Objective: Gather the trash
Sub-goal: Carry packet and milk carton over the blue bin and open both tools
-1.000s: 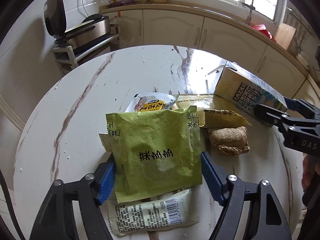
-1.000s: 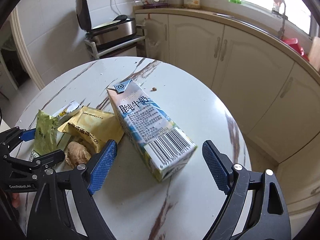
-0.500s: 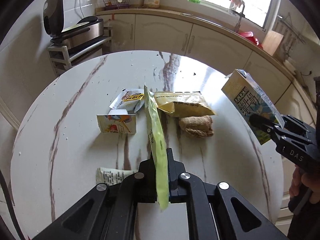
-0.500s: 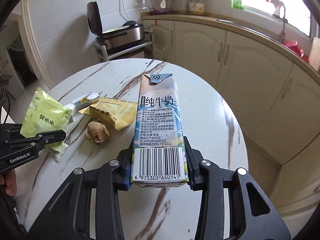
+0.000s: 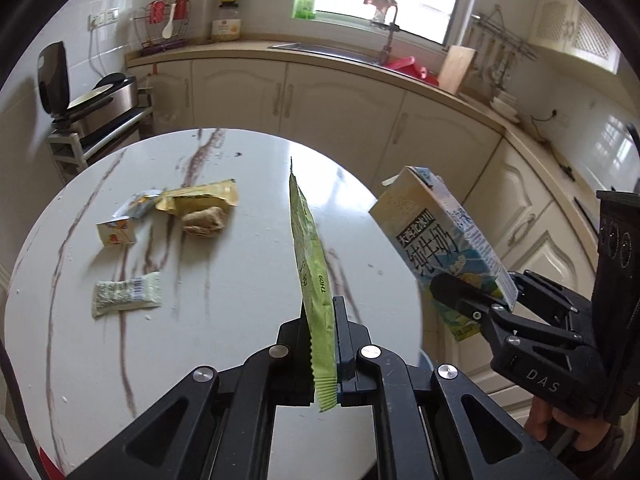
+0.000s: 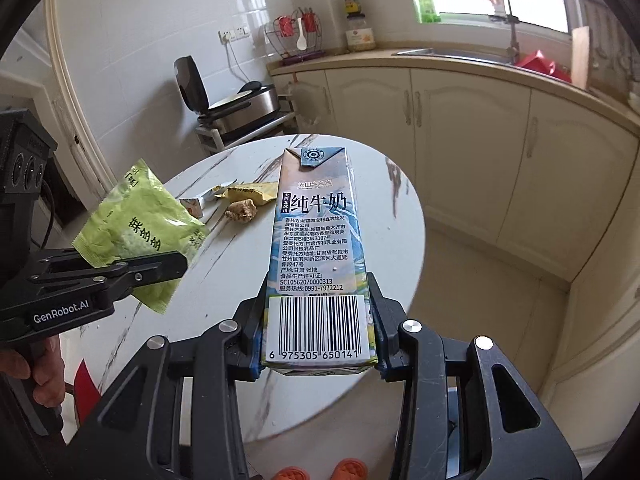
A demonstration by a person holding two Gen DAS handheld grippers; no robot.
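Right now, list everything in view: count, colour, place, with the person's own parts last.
Round white marble table: 1, white with brown veins, centre.
Green foil snack packet: 1, green, lifted, clamped in left hand-held gripper.
Blue-and-white milk carton: 1, lifted, clamped in right hand-held gripper.
Yellow foil wrapper: 1, far side of table.
Brown ginger piece: 1, touching the yellow wrapper.
Small white sachets: 2, left of the ginger.
Pale green barcode sachet: 1, table's left, nearer.
Cream kitchen cabinets: behind table.
Steel electric griddle: 1, on a rack, far left.
Left hand-held gripper: 1, black, shut.
Right hand-held gripper: 1, black, shut.
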